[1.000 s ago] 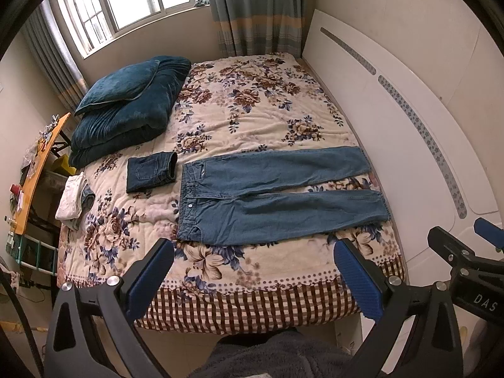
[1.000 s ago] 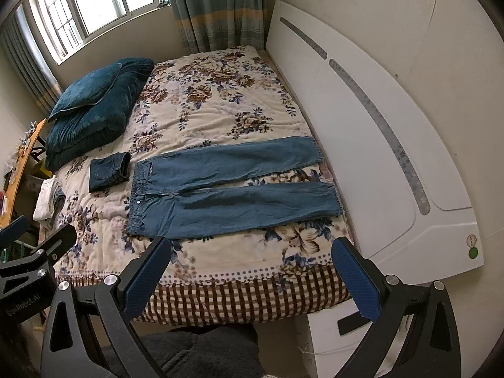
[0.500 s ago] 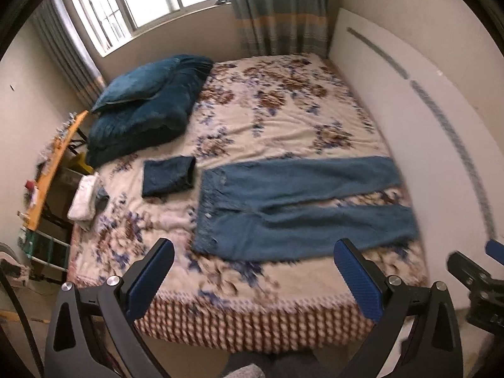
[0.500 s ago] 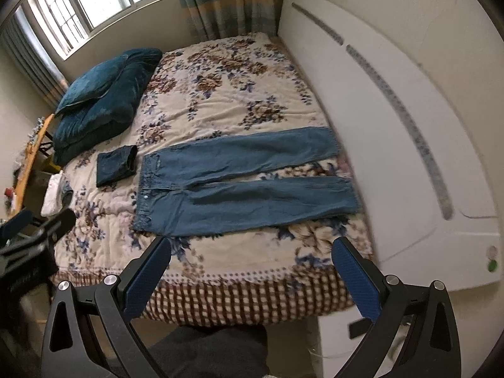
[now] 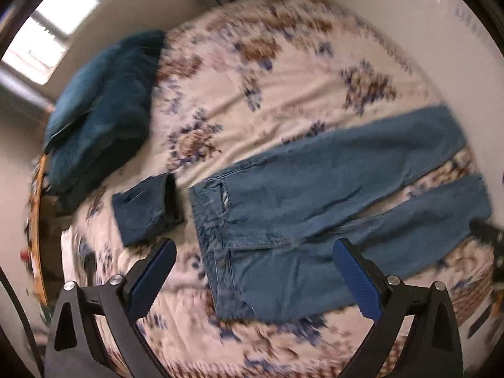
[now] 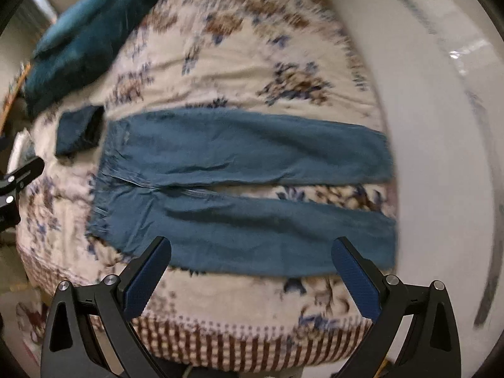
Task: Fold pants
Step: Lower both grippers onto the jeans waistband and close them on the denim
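Note:
A pair of blue jeans (image 5: pixel 318 211) lies flat on the floral bedspread (image 5: pixel 283 78), waistband to the left, both legs stretched right. It also shows in the right wrist view (image 6: pixel 239 186). My left gripper (image 5: pixel 253 278) is open and empty, held above the near waist corner of the jeans. My right gripper (image 6: pixel 250 275) is open and empty, held above the near leg. A tip of the left gripper shows at the left edge of the right wrist view (image 6: pixel 19 179). Both views are blurred by motion.
A small folded dark denim piece (image 5: pixel 145 208) lies just left of the waistband. A teal pillow and folded blanket (image 5: pixel 100 107) sit at the bed's far left. A white headboard panel (image 6: pixel 441 126) runs along the right side. The bed's checked front edge (image 6: pixel 236 340) is close below.
Both grippers have moved forward and down toward the bed, so the jeans now fill the views. The left view has tilted. The jeans have not moved.

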{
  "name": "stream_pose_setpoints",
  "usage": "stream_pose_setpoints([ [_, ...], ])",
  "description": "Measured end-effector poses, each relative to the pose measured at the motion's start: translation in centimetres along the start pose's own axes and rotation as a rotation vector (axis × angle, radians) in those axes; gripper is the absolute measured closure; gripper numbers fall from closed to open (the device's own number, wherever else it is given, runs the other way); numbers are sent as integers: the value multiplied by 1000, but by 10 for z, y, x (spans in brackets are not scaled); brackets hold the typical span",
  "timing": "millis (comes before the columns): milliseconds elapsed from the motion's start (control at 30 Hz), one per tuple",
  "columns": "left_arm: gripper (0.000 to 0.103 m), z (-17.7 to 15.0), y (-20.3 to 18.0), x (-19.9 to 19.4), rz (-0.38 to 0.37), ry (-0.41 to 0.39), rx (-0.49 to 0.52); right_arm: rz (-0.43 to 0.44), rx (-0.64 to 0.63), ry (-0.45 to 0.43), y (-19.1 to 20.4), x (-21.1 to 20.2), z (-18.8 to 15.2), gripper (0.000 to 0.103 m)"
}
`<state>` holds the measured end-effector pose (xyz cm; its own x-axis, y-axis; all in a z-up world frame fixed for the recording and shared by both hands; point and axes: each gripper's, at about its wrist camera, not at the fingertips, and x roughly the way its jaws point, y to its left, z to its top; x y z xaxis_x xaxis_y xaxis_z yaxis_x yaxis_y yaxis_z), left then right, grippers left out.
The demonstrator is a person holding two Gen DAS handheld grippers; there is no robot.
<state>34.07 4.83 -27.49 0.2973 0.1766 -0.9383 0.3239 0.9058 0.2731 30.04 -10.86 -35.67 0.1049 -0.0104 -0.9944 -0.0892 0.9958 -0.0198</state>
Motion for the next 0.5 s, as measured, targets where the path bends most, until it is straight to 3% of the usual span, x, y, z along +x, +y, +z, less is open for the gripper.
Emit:
stream_pose_setpoints([
  [233,25,56,-14,171,-51,158,203,-41,-199,140,17,173,118,0],
  [367,26,84,-31,254,-124,227,328,-55,-305,220,19,264,169,0],
  [500,26,95,-38,318,-186,323,402,-101,-440,253,23,323,199,0],
])
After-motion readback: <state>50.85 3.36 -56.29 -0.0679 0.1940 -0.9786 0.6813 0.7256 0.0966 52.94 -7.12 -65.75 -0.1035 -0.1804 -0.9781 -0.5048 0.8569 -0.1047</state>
